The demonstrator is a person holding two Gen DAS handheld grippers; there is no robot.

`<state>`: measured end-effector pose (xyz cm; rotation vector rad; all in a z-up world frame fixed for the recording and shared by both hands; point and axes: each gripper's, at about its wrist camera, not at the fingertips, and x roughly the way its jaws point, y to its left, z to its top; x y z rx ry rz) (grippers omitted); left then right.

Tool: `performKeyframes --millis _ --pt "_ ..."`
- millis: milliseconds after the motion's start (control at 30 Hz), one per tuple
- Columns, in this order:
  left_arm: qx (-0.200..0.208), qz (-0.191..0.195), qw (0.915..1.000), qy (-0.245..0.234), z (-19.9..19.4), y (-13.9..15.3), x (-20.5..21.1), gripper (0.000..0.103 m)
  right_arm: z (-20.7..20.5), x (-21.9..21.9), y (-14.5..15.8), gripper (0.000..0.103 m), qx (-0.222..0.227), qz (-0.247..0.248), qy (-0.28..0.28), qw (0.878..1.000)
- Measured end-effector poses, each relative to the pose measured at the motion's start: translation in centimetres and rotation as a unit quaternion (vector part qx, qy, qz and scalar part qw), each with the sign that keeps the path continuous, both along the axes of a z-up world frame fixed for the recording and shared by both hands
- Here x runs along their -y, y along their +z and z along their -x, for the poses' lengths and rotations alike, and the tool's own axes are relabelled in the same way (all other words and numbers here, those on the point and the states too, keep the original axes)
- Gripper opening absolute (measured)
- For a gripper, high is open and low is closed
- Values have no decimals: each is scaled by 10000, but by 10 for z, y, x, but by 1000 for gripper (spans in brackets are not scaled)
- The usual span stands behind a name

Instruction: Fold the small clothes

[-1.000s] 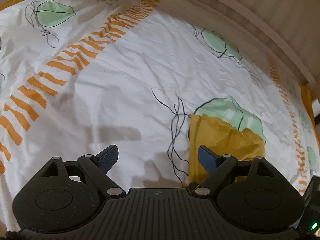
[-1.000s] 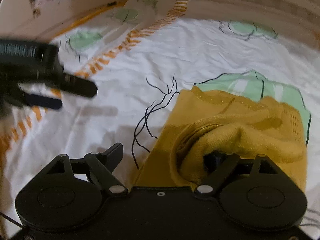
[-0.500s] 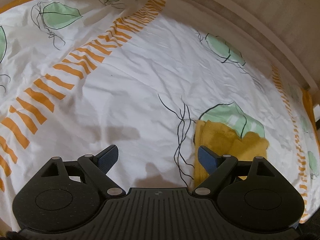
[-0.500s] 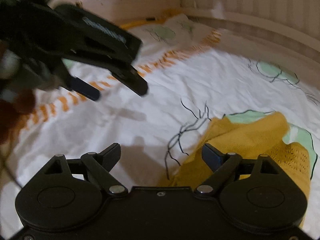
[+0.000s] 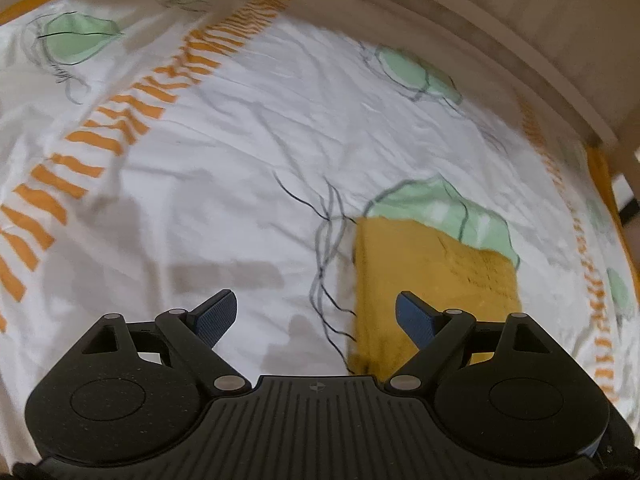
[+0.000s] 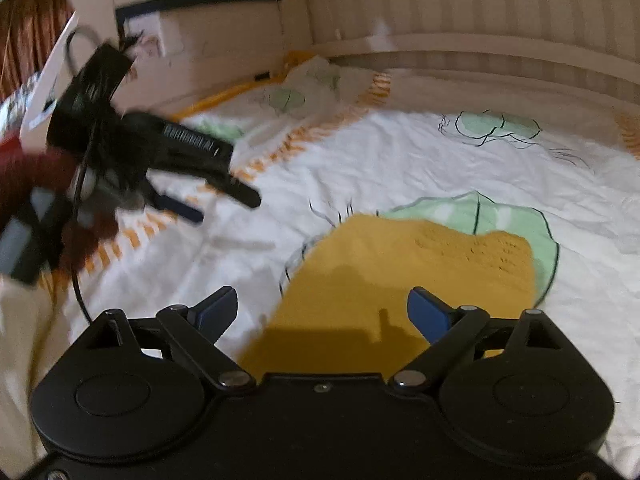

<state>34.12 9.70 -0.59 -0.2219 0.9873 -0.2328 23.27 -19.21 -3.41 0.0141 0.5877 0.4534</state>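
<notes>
A mustard-yellow knitted garment (image 5: 432,280) lies folded flat in a rectangle on the white bedsheet (image 5: 240,168). It also shows in the right wrist view (image 6: 400,276). My left gripper (image 5: 316,316) is open and empty, above the sheet just left of the garment. My right gripper (image 6: 322,312) is open and empty, held above the garment's near part. The left gripper also shows in the right wrist view (image 6: 224,200), blurred, up at the left.
The sheet has orange stripes (image 5: 132,120) and green leaf prints (image 5: 436,204). A beige padded bed frame (image 5: 500,32) runs along the far and right sides. A cardboard box (image 6: 208,44) stands beyond the bed's far left corner.
My right gripper has let go of the yellow garment, opened and lifted back. The garment now lies flatter, as a neat rectangle. My left gripper has shifted, staying open.
</notes>
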Motion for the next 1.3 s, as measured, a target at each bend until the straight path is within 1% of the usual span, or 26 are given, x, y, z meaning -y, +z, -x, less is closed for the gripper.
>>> performKeyframes --millis 100,167,200,233,267,300,333,433,567,667,700,733,767,833,867,900,967,1000,1033,1067,1100,1167,1200,1233,1300 --pt "-142 103 9996 -238 1 -9 13 87 8 -13 -9 92 49 453 329 9984" --pt "-272 183 9987 -393 2 -15 20 87 15 -25 -15 92 213 904 595 9939" --pt "-331 191 9982 -464 2 -18 25 87 17 -32 -18 89 292 1112 726 9907" --pt "-363 184 9978 -524 3 -20 28 87 19 -36 -21 80 350 1277 829 9877" --pt "-386 172 9975 -573 3 -21 31 87 19 -42 -24 75 397 1441 904 9846" --pt "-407 155 9972 -612 4 -22 33 87 19 -48 -27 66 442 1646 972 9806" --pt "-414 147 9971 -627 4 -22 34 87 19 -54 -29 60 488 1832 1048 9763" --pt "-452 155 9968 -640 4 -24 34 87 23 -64 -38 58 671 2244 1267 9639" --pt "-495 177 9971 -554 2 -25 31 87 38 -77 -47 57 1041 2775 1651 9407" --pt "-508 209 9972 -505 1 -25 30 87 43 -83 -53 57 1213 3106 1769 9260" --pt "-508 213 9972 -505 1 -24 29 87 42 -85 -55 53 1257 3184 1773 9227" --pt "-506 212 9972 -509 1 -24 30 87 42 -87 -56 44 1292 3251 1766 9200" --pt "-503 212 9972 -514 2 -24 30 87 40 -89 -57 38 1318 3281 1751 9189" --pt "-492 213 9972 -514 2 -24 30 87 38 -90 -56 17 1365 3240 1666 9212" --pt "-469 216 9974 -502 2 -23 30 87 35 -89 -53 13 1343 3128 1588 9268" --pt "-443 216 9976 -485 3 -21 29 87 31 -87 -49 12 1283 2913 1496 9361" --pt "-380 204 9980 -458 3 -18 28 87 22 -78 -34 12 1054 2108 1187 9646" --pt "-347 190 9983 -439 4 -17 27 87 16 -73 -27 12 868 1616 1018 9777" --pt "-307 166 9985 -410 4 -16 27 87 9 -68 -23 12 658 1109 867 9879" --pt "-277 137 9987 -393 4 -15 27 87 3 -66 -24 12 442 775 784 9929" --pt "-272 101 9988 -396 4 -16 27 87 -2 -67 -28 12 265 627 754 9948" --pt "-276 19 9987 -433 4 -17 29 87 -9 -73 -42 14 -40 663 744 9950" --pt "-276 -33 9986 -461 5 -19 31 87 -12 -75 -50 18 -231 653 795 9944" --pt "-276 -83 9984 -495 6 -20 32 87 -12 -74 -54 24 -350 583 820 9943" --pt "-246 -200 9978 -583 8 -23 38 87 -9 -67 -58 26 -400 321 835 9952"
